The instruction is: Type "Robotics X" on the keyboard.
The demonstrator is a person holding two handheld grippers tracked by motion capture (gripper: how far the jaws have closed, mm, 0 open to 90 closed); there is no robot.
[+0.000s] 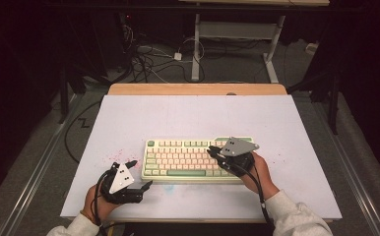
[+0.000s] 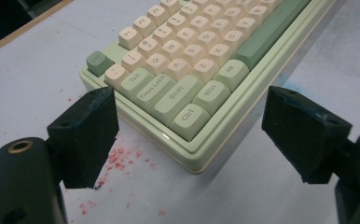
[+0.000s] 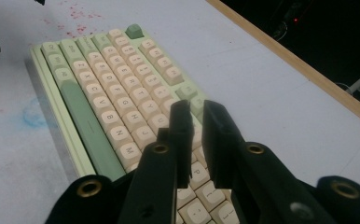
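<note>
1. Green and cream keys on a pale green keyboard (image 1: 188,160), lying flat a little toward six o'clock from the centre of the white desk (image 1: 188,115), long edge running nine to three.
2. Left tongs (image 1: 138,173) sit on the desk side at about eight o'clock from the keyboard, held in the person's left hand (image 1: 99,201), tips angled toward the keyboard's near-left corner.
3. In the left gripper view those left tongs (image 2: 190,135) are spread wide, nothing between them, and the corner with the Ctrl key (image 2: 188,117) lies between the two black jaws farther off, clear of both.
4. Red specks (image 2: 120,158) dot the desk surface just beside that corner, under the jaw on the view's left.
5. Right tongs (image 1: 211,150) are over the right half of the keyboard, held in the right hand (image 1: 259,172), grey plate (image 1: 237,146) on top, tips pointing toward nine o'clock.
6. From the right gripper view, the right tongs (image 3: 197,114) are drawn nearly together with a thin gap, gripping nothing, hovering over the cream keys; I cannot tell if a tip touches a key.
7. Green spacebar (image 3: 82,126) runs along the near edge of the keyboard, and a faint blue smudge (image 3: 32,116) marks the desk beside it.
8. A wooden edge (image 1: 198,89) shows along the desk at twelve o'clock.
</note>
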